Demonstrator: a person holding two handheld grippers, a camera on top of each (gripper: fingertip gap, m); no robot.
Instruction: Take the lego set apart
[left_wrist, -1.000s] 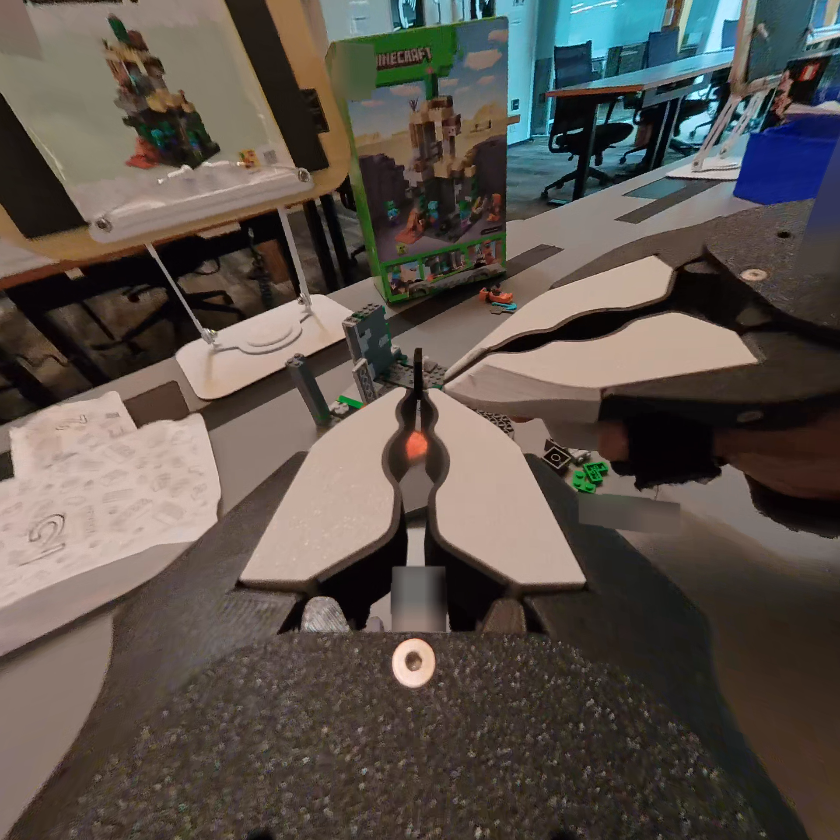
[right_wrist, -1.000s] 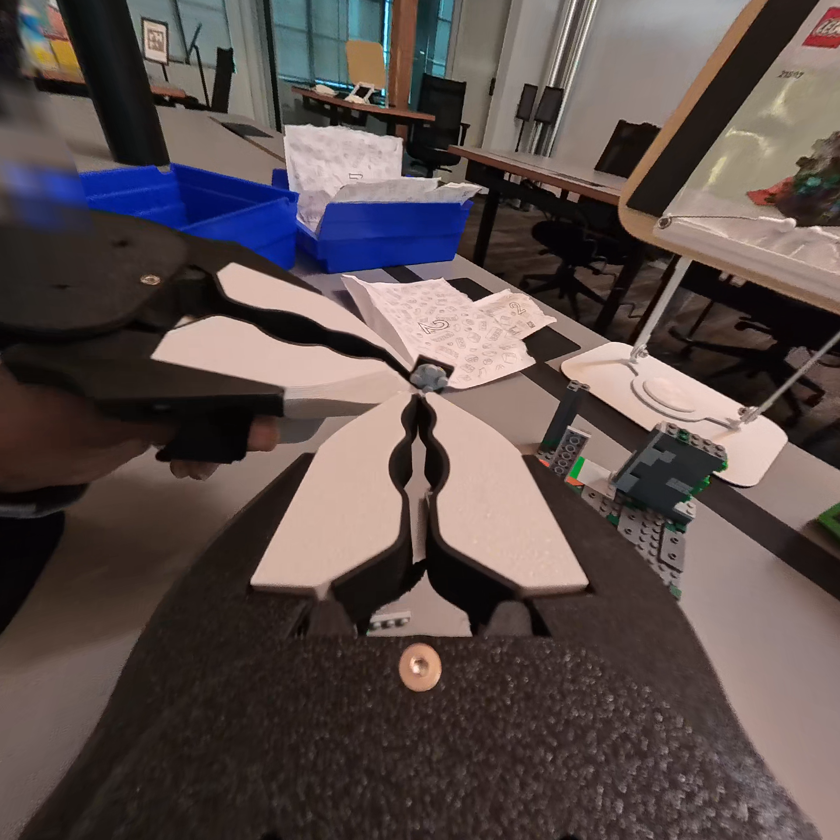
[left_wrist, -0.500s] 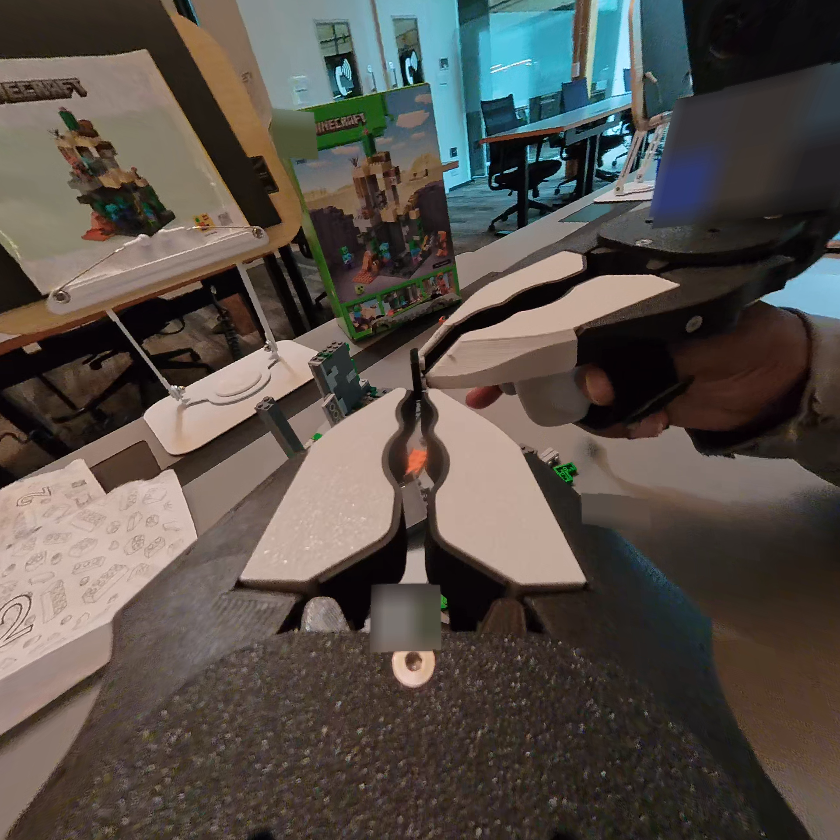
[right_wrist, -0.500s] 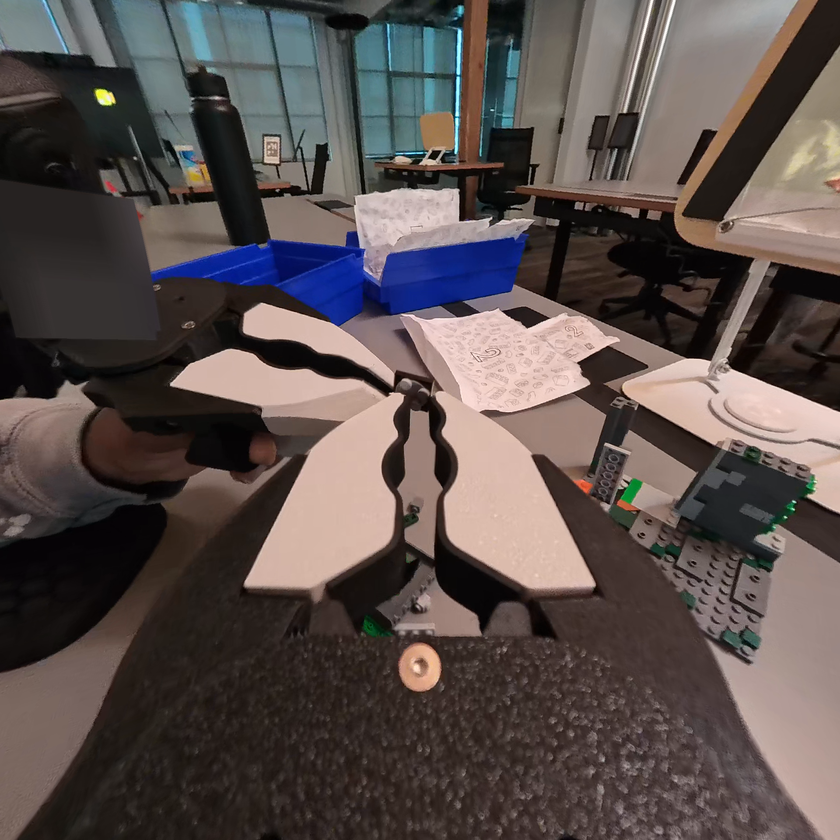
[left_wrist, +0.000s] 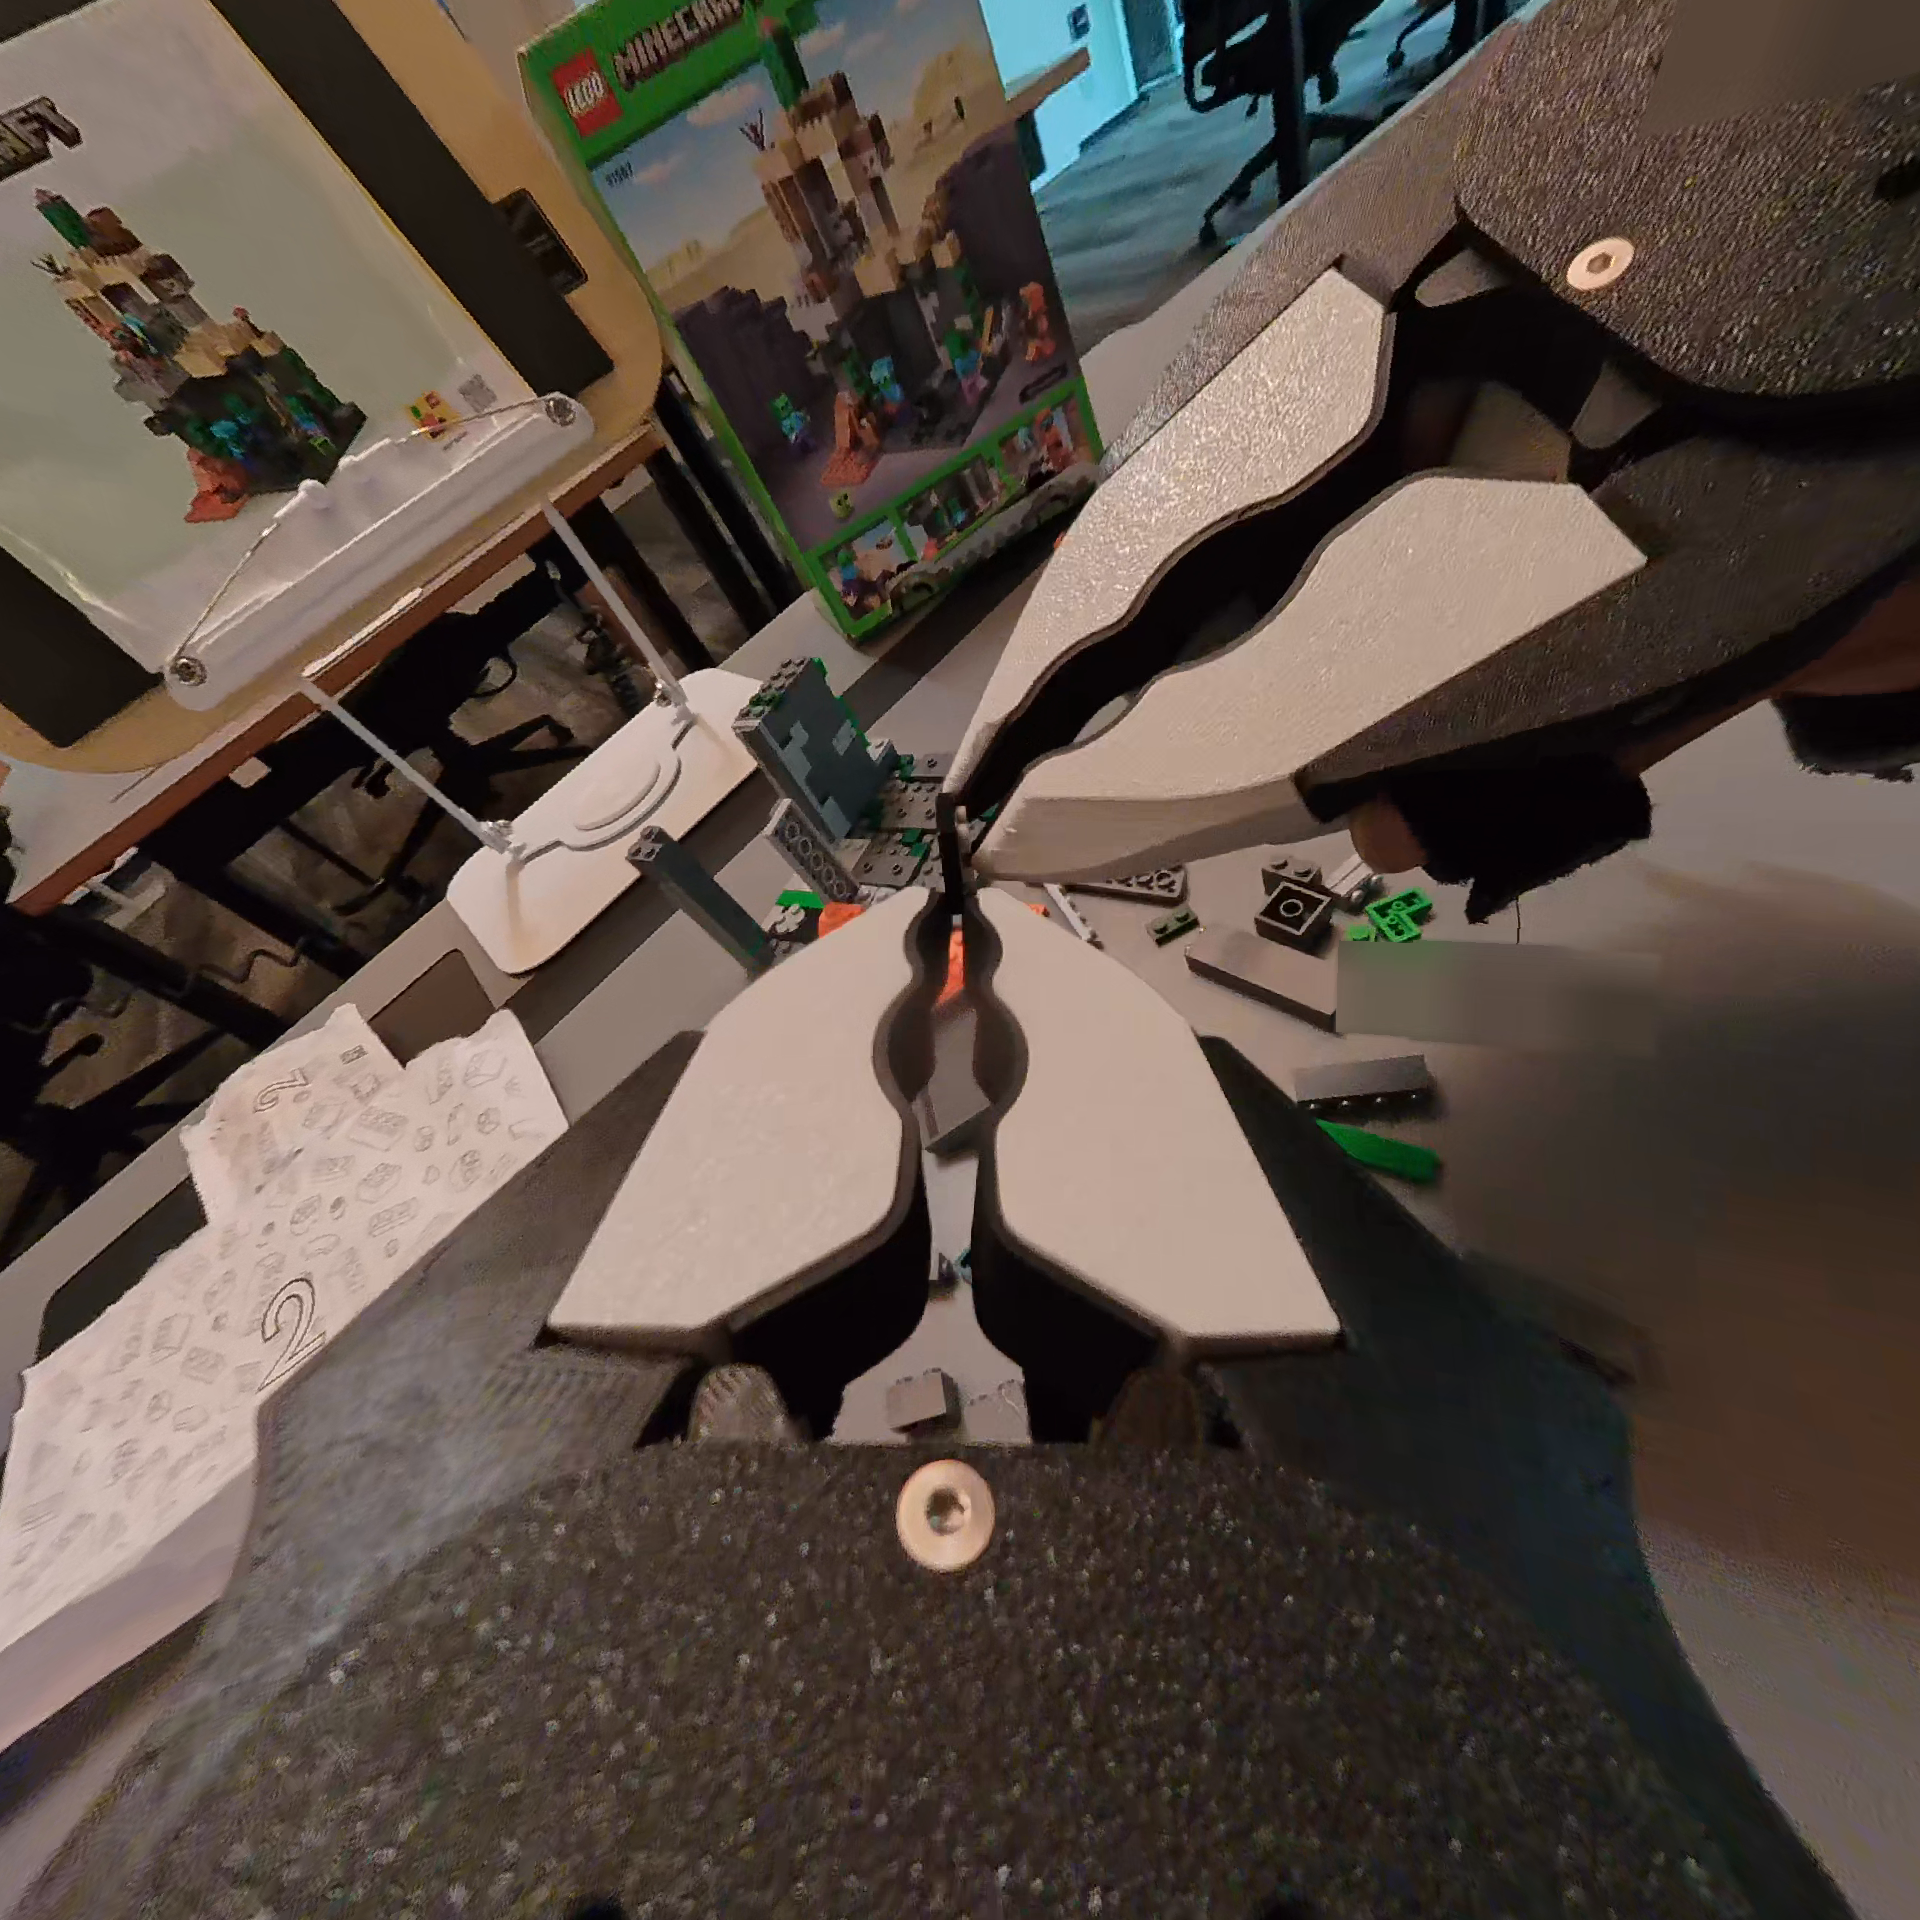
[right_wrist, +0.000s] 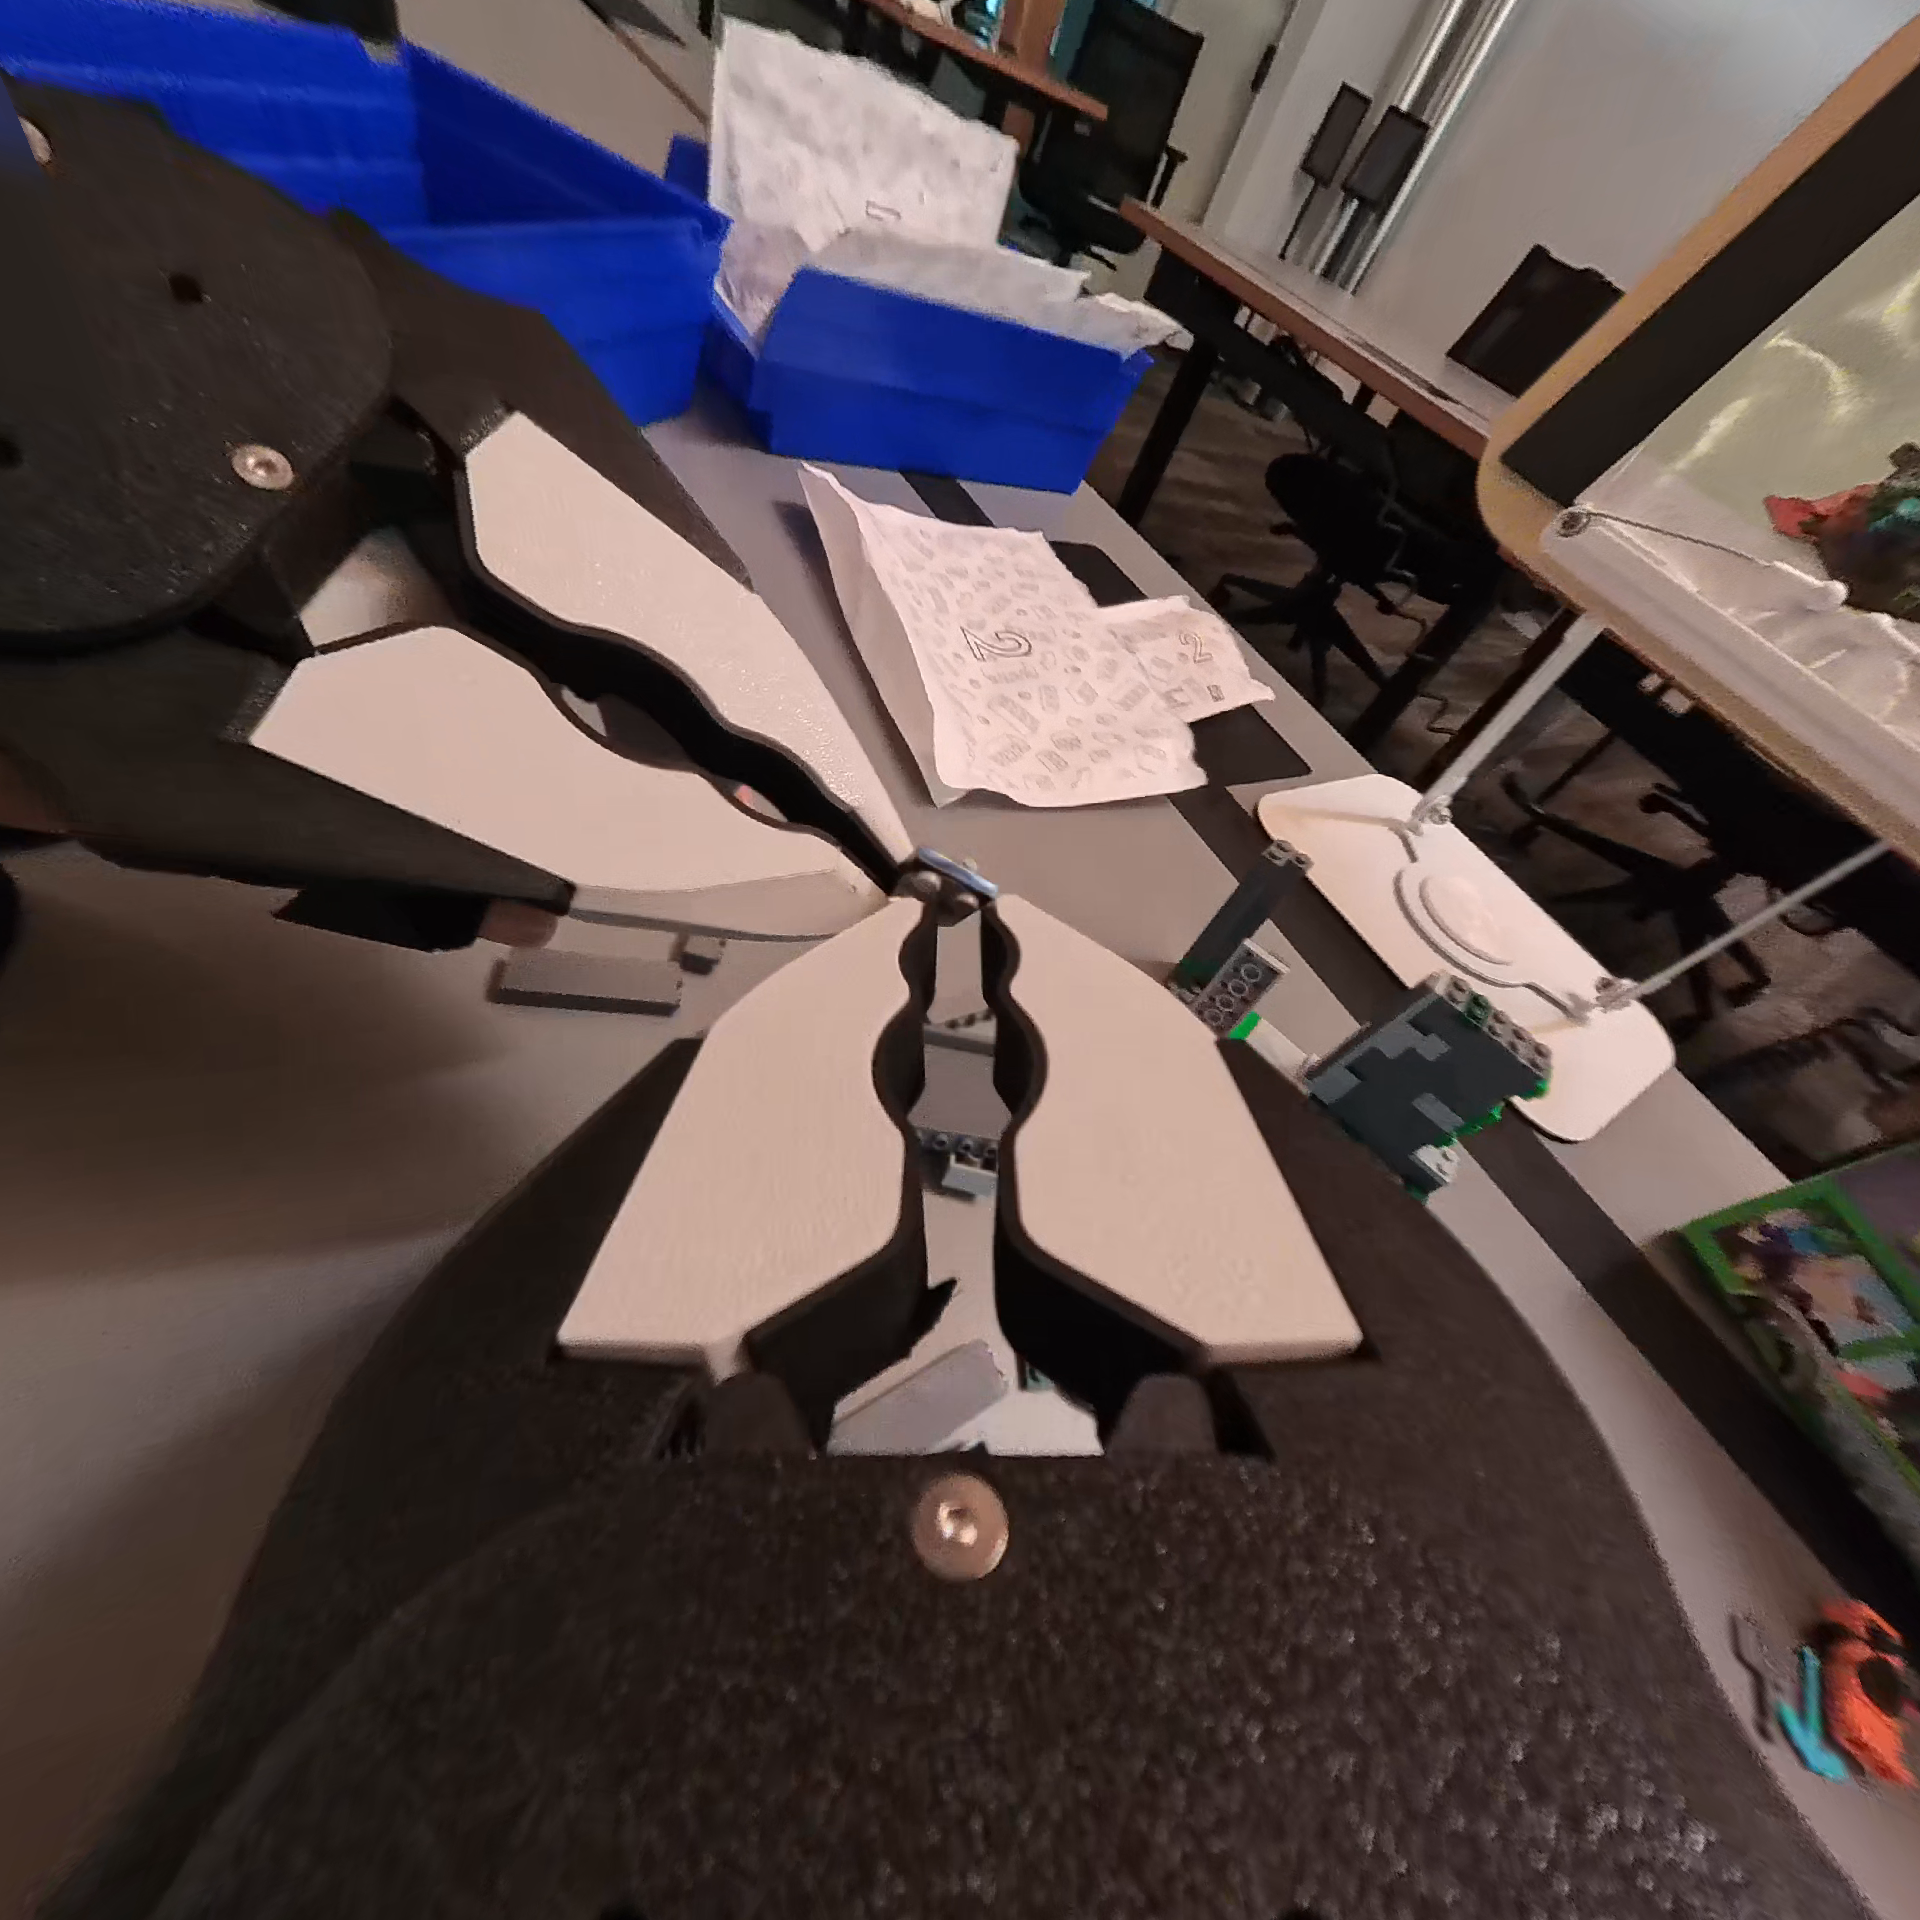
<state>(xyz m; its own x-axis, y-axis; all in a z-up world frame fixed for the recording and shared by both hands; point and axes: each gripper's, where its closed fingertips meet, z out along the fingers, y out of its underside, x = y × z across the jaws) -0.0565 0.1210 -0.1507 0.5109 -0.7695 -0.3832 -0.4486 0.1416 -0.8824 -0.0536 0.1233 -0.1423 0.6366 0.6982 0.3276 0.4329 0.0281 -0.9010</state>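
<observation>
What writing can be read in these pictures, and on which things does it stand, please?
I do not quote writing; these things bear it:
Green box: printing along its top band, small print at its edges.
Booklet on the stand: printing at its top corner.
White paper bags: one large printed mark each.

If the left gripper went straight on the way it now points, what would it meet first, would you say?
The left gripper would probably meet the right gripper first: their tips nearly touch, both pinching one small dark piece. Behind that stands the grey lego build; depth is uncertain.
</observation>
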